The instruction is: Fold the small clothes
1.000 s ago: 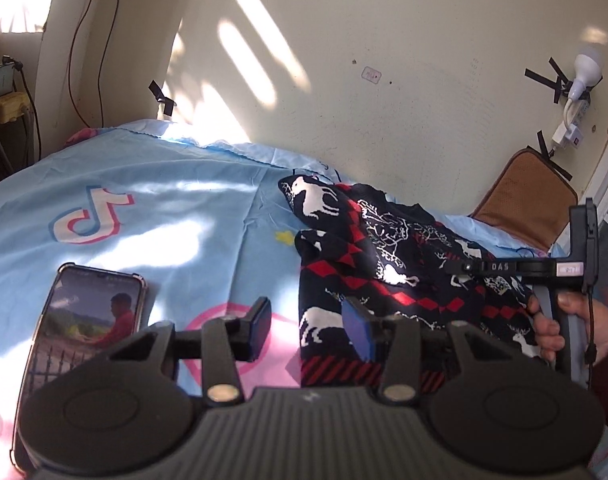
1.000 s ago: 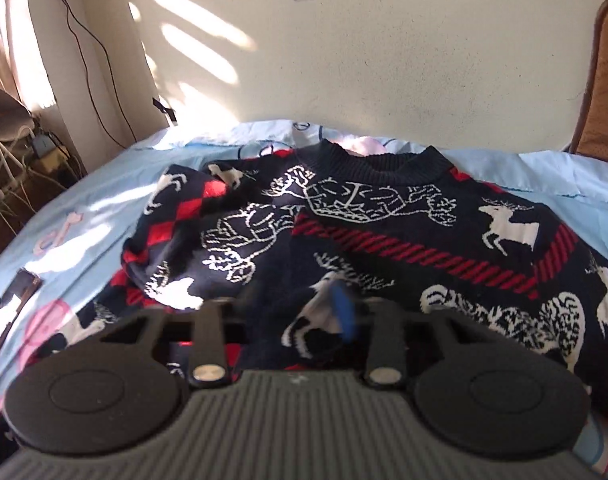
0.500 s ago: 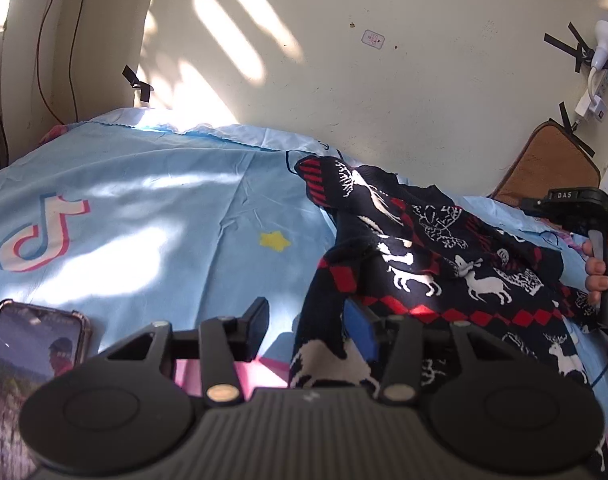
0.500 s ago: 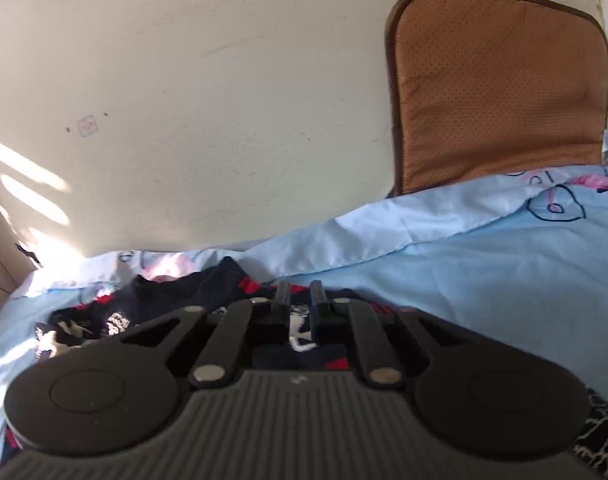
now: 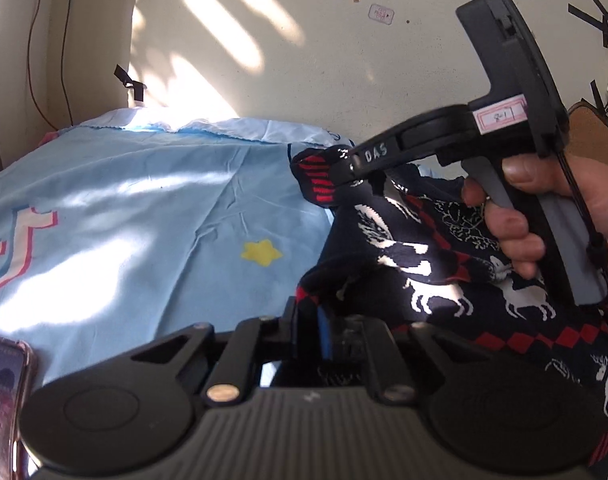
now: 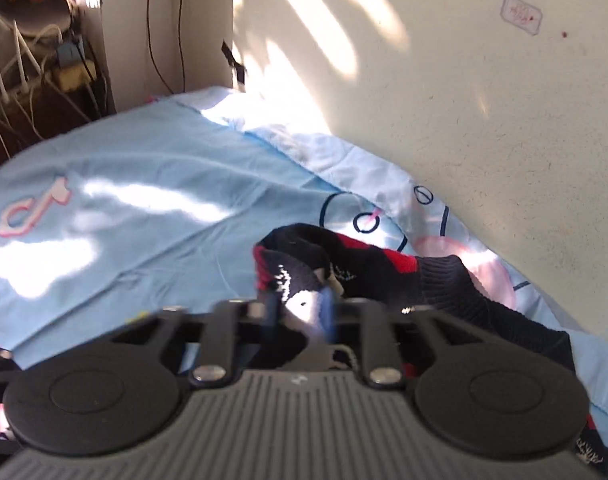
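Step in hand: a fold is under way, with the sweater (image 5: 444, 264) gripped at two places on the bed (image 5: 143, 220).
Left tongs (image 5: 308, 334): just clamped shut on the near hem of the sweater, dark knit pinched between the pads.
Right tongs (image 6: 299, 312): closed on a bunched sleeve or shoulder, carried over the far part of the bed.
Sweater: lies right of the phone (image 5: 3, 400), partly lifted.
Next move: the lifted part is judged to need laying flat across the body before any release.
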Motion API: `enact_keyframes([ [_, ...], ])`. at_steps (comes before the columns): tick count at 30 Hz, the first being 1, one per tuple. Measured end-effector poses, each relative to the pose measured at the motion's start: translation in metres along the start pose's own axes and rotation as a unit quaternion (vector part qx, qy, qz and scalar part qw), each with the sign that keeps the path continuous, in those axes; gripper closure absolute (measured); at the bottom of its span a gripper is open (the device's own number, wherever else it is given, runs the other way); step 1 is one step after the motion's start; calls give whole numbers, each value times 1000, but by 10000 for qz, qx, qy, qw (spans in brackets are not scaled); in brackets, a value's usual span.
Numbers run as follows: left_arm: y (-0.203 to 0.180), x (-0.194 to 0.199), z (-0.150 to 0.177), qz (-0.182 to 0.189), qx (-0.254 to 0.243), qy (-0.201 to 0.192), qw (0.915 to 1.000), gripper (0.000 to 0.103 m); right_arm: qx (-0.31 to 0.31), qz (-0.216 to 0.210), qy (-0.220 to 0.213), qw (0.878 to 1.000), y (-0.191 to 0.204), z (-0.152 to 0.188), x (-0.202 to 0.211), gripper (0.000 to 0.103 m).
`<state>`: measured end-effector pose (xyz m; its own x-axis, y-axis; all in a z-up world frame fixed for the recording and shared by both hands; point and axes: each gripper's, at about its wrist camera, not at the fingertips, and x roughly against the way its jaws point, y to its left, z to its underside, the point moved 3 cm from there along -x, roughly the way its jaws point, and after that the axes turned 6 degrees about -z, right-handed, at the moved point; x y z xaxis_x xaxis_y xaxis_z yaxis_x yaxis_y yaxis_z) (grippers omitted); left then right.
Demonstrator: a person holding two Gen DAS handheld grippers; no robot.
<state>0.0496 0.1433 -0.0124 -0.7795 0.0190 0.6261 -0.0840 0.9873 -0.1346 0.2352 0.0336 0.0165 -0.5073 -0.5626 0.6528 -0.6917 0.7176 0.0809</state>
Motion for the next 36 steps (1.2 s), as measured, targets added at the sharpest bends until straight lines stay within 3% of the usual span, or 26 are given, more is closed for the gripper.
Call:
enact_keyframes([
  [2, 0, 19, 6, 69, 80, -408, 9991, 94, -785, -548, -1139, 9889, -21, -11, 35, 88],
  [4, -4, 26, 12, 26, 111, -577, 9983, 94, -1916, -1295, -2325, 9447, -56, -9, 61, 91],
  [5, -7, 25, 15, -44, 62, -586, 9983, 94, -2272, -1205, -2244, 9400, -69, -7, 55, 91],
  [6, -10, 23, 16, -129, -7, -554, 9984, 94, -2351, -868, -1851, 9502, -74, -6, 40, 90],
  [7, -11, 21, 15, -179, -24, -499, 9986, 94, -2108, -316, -1117, 9706, -72, -2, 16, 88],
  [8, -9, 20, 14, -166, 34, -466, 9988, 94, -1777, 59, -524, 9827, -68, 4, -3, 88],
  [9, -6, 19, 14, -124, 131, -442, 9989, 94, -1466, 269, -250, 9885, -62, 11, -13, 86],
  [12, 2, 15, 12, -32, 382, -333, 9987, 94, -1278, 304, -597, 9895, -55, 11, 1, 84],
  [15, 5, 13, 13, 0, 461, -277, 9986, 93, -1530, -65, -812, 9849, -56, 1, 9, 62],
  [18, 4, 15, 14, 3, 460, -306, 9985, 93, -1363, -295, -564, 9886, -42, -5, -6, 60],
  [20, 5, 15, 14, 7, 461, -311, 9984, 93, -1273, -266, -61, 9915, -32, 1, -32, 58],
  [22, 5, 15, 14, 5, 478, -305, 9984, 93, -965, -40, -95, 9953, -20, 9, -44, 47],
  [24, 6, 15, 14, -9, 506, -304, 9983, 92, -745, 61, 1, 9972, -13, 8, -42, 46],
  [29, 7, 14, 13, -33, 529, -300, 9981, 90, -1292, -6, -622, 9897, -32, 13, 16, 46],
  [36, 5, 15, 13, -90, 468, -329, 9983, 90, -2141, -77, -1161, 9698, -60, 75, 119, 45],
])
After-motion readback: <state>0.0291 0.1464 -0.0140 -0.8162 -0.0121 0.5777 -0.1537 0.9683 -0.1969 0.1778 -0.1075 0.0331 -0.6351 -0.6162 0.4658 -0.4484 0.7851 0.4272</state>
